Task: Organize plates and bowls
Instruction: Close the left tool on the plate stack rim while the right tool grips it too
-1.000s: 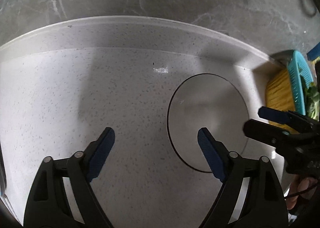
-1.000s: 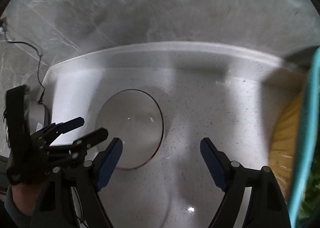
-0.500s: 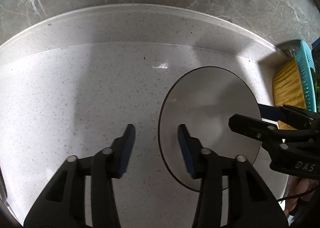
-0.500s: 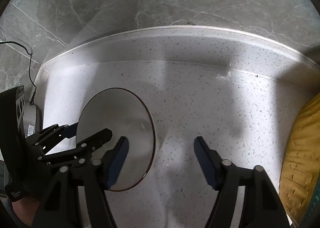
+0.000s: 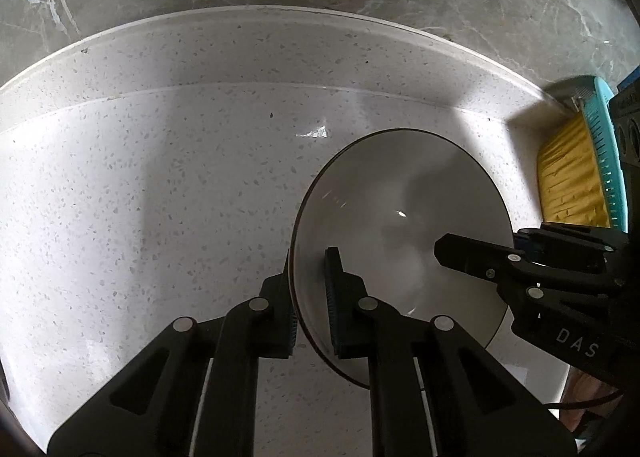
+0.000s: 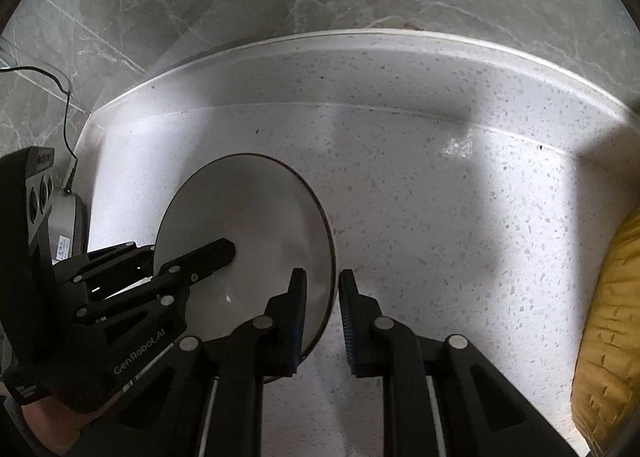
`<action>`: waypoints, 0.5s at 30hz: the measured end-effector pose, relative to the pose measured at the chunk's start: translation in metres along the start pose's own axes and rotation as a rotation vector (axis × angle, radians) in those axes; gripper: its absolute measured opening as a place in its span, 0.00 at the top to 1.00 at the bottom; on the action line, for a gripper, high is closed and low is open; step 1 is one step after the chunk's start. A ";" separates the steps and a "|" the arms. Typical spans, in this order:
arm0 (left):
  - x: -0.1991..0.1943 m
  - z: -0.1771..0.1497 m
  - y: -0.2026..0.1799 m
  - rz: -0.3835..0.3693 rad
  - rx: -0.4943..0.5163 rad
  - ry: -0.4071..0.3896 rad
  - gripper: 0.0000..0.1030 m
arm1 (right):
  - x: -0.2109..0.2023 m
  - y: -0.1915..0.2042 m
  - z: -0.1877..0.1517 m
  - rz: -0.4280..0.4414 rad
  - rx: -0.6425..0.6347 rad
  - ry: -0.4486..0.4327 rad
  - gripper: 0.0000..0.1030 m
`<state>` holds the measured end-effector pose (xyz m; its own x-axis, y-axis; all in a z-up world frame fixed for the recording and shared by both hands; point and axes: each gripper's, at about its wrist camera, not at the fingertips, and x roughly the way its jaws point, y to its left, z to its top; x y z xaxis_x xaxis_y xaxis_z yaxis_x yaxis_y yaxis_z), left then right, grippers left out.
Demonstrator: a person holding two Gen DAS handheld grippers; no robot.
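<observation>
Plate (image 5: pixel 400 225): both rims now pinched. A second ago both hand-held grippers were wide open beside it; since then each has closed on an edge. Left hand-held gripper (image 5: pixel 311 293) clamps the plate's left rim, one pad over, one under. Right hand-held gripper (image 6: pixel 322 311) clamps the right rim the same way. Plate sits between them, at or just off the speckled table (image 5: pixel 160 197); can't tell which. Looks ready for a two-handed lift.

Plate (image 5: pixel 404 217) on counter (image 5: pixel 160 197) (basket (image 5: pixel 600 149) far right), L/R grippers at opp. rims.
</observation>
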<state>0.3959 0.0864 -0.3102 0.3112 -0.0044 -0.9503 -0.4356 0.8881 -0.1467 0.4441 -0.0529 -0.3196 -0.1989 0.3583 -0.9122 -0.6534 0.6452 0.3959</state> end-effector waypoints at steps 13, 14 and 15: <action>-0.024 -0.009 -0.004 0.008 -0.003 -0.014 0.90 | -0.010 0.013 -0.006 -0.021 -0.024 -0.020 0.85; -0.026 -0.011 -0.006 0.008 -0.003 -0.015 0.90 | -0.011 0.013 -0.007 -0.022 -0.023 -0.022 0.85; -0.028 -0.013 -0.008 0.006 -0.001 -0.015 0.90 | -0.014 0.012 -0.008 -0.023 -0.024 -0.024 0.85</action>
<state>0.3798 0.0741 -0.2857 0.3210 0.0078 -0.9470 -0.4387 0.8874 -0.1414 0.4328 -0.0550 -0.3032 -0.1669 0.3599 -0.9180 -0.6747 0.6373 0.3724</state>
